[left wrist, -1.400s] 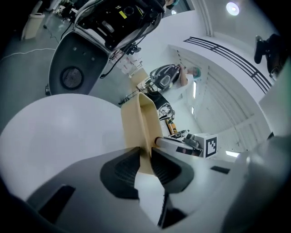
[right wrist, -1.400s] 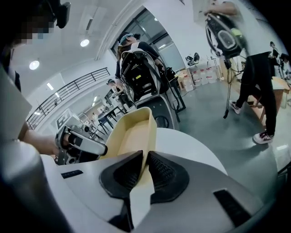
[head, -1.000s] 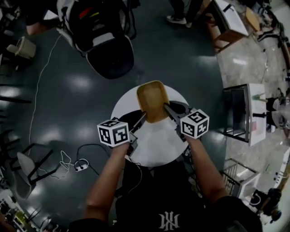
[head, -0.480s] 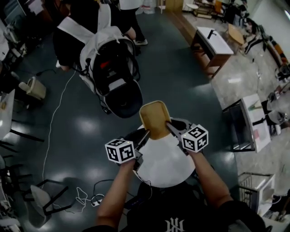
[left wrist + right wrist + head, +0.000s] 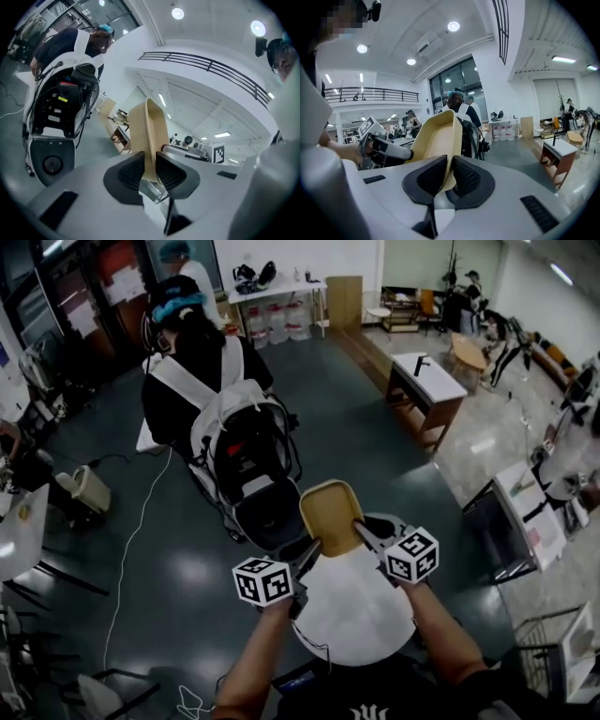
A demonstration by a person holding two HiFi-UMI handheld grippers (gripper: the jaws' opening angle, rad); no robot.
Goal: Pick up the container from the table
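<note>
No readable text or numbers. Only square code markers on left gripper cube [image 5: 262,580] and right gripper cube [image 5: 411,555]. Unreadable white emblem [image 5: 361,712] on shirt, 6 o'clock.

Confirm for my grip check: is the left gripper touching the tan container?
Touching. The left gripper view shows the left gripper closed on the tan container, a pad pressed against each face of its wall with no gap.

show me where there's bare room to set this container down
The round white table is bare between the left gripper and right gripper, which hold the container over its far edge. The dark floor left of it is open. Beyond, the white-framed rig and a person crowd in.
</note>
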